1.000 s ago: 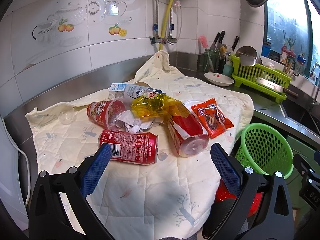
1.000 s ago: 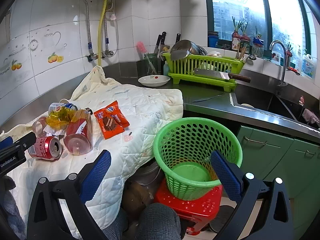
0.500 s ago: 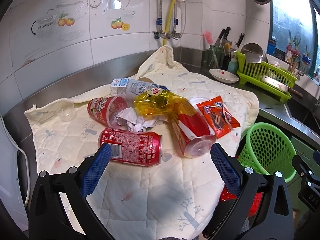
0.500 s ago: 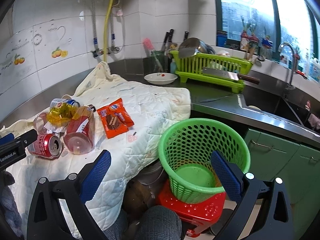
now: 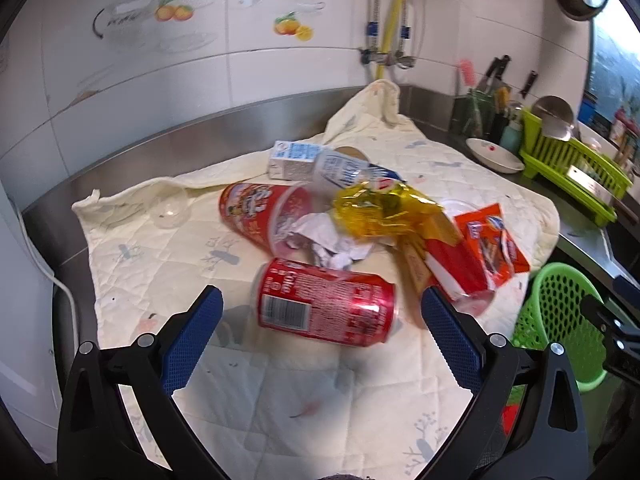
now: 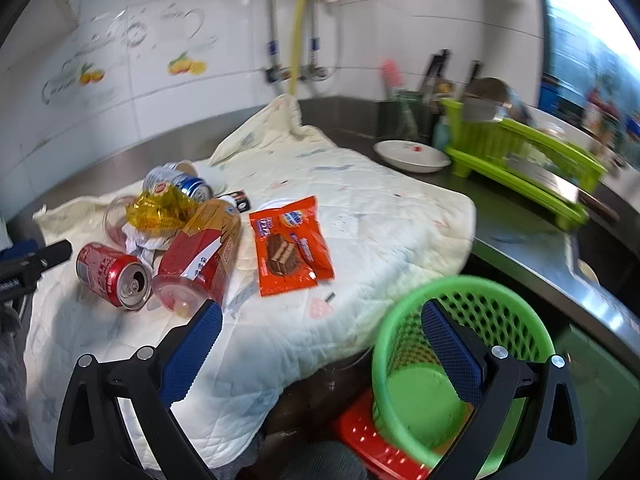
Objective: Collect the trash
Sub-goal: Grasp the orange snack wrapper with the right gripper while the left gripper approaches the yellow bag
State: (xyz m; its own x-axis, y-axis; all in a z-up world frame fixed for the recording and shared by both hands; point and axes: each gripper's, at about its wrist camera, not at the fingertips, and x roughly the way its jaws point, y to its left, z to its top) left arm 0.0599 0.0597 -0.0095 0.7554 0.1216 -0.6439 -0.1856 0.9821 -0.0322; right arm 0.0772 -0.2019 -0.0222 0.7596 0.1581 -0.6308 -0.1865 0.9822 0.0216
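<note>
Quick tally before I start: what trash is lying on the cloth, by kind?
Cans: 2, a red can and a blue-white can
Cups: 3, red cup, clear-lidded cup, small clear cup
Carton: 1
Wrappers: 2, yellow, orange
Crumpled paper: 1
Total: 9

Trash lies piled on a quilted cloth (image 5: 168, 264), a can (image 5: 326, 306) nearest; a basket (image 6: 460, 364) stands below the cloth's right edge.
</note>
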